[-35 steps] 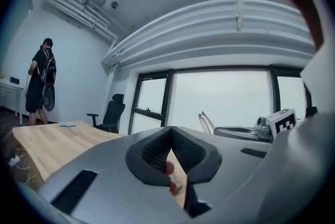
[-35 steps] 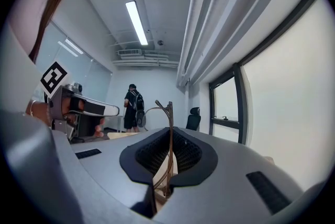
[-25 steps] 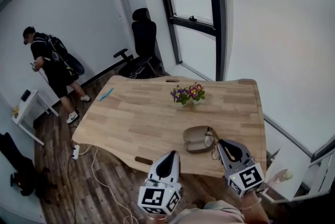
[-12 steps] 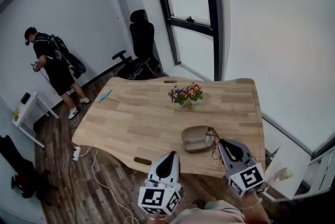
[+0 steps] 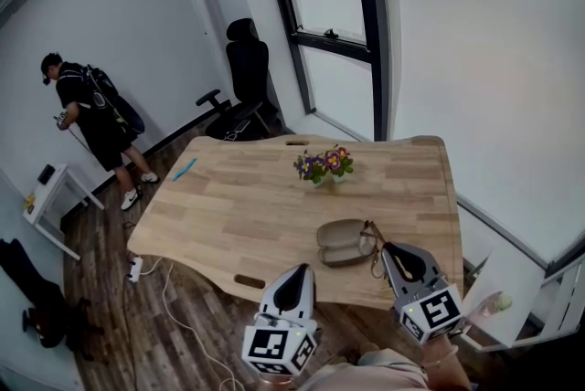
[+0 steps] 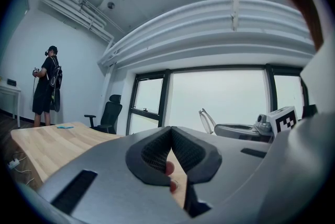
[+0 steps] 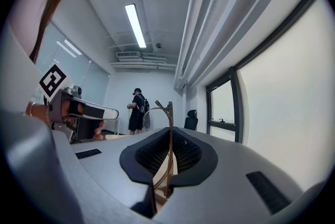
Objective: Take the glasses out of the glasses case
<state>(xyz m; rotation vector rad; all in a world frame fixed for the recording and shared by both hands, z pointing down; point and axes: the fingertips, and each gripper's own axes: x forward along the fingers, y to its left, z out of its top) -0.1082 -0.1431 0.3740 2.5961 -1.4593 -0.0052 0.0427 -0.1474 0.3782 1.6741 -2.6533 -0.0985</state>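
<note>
On the wooden table (image 5: pixel 238 216) an open tan glasses case (image 5: pixel 344 243) lies near the front right edge. The thin-framed glasses (image 5: pixel 373 250) hang just right of the case, pinched in my right gripper (image 5: pixel 387 252), which is shut on them. In the right gripper view the frame (image 7: pixel 166 118) stands upright between the closed pads (image 7: pixel 183 152). The left gripper view shows the glasses (image 6: pixel 208 121) off to the right. My left gripper (image 5: pixel 297 272) hovers over the table's front edge, left of the case. It is shut (image 6: pixel 171 136) with nothing in it.
A small pot of flowers (image 5: pixel 323 166) stands mid-table behind the case. A blue object (image 5: pixel 185 168) lies at the far left edge. A black office chair (image 5: pixel 245 69) is beyond the table, and a person (image 5: pixel 91 120) stands at the back left near a white side table (image 5: pixel 50 188).
The person at the back left has shifted a little. Both grippers, the glasses and the case keep nearly the same places.
</note>
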